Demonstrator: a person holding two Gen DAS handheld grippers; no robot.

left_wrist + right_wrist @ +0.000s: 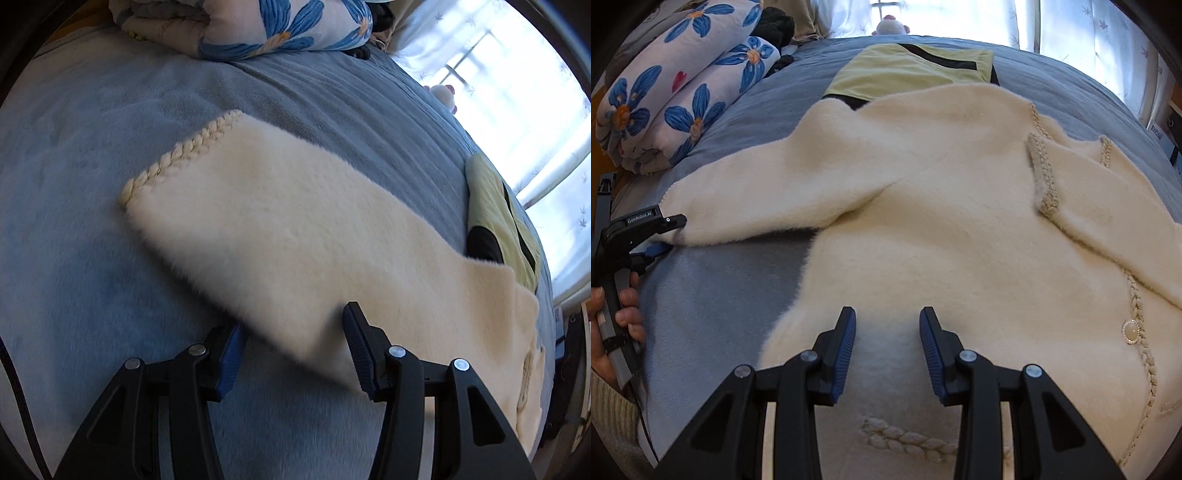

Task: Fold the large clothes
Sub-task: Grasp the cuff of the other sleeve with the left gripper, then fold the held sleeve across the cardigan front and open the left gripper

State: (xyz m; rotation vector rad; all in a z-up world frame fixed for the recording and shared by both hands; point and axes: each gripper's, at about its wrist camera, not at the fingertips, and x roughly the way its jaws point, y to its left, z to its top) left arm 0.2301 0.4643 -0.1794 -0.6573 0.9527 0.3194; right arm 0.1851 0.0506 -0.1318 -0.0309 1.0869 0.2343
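Note:
A cream fluffy cardigan with braided trim and a pearl button lies spread on the blue bedspread. Its left sleeve stretches out flat, with the braided cuff at the far end. My left gripper is open, its jaws on either side of the sleeve's near edge; it also shows in the right wrist view at the sleeve's cuff. My right gripper is open and empty, just above the cardigan's lower body.
A rolled quilt with blue flowers lies at the bed's far left. A yellow-green garment with black trim lies beyond the cardigan. A small plush toy sits by the curtained window.

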